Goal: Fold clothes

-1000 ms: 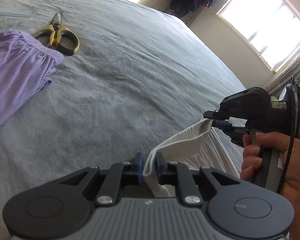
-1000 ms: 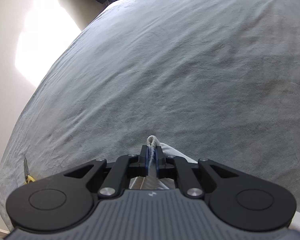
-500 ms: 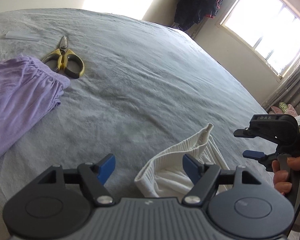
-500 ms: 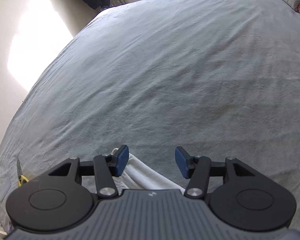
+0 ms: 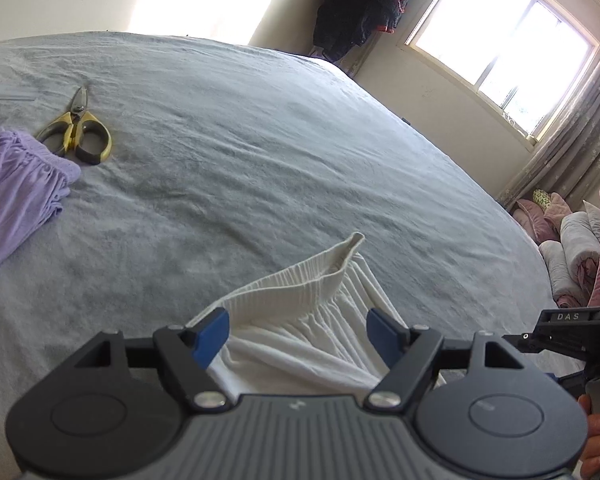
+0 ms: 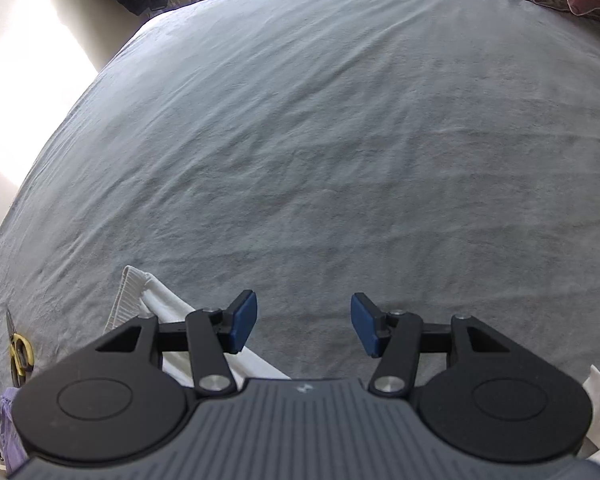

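A white garment (image 5: pixel 300 292) with a ribbed elastic waistband lies bunched on the grey bed (image 5: pixel 260 140), one corner of the band standing up. My left gripper (image 5: pixel 298 336) hovers just above it, open; the cloth shows between the blue pads without touching them. In the right wrist view the same white garment (image 6: pixel 156 300) lies to the left of my right gripper (image 6: pixel 304 326), which is open over bare sheet with nothing between its pads. A hand (image 5: pixel 596 432) holds the right gripper's black body at the left wrist view's right edge.
A purple garment (image 5: pixel 16 196) lies at the left, with yellow-handled scissors (image 5: pixel 76 136) beside it and a thin white strip (image 5: pixel 6 92) further back. Pink and white pillows and rolled blankets (image 5: pixel 576 248) are piled at the right. Dark clothes (image 5: pixel 364 0) hang by the window.
Both grippers were shut on the white garment's waistband; both have opened and let it go. The garment dropped onto the bed. Both grippers drew back and up, the right one moving off to the right.
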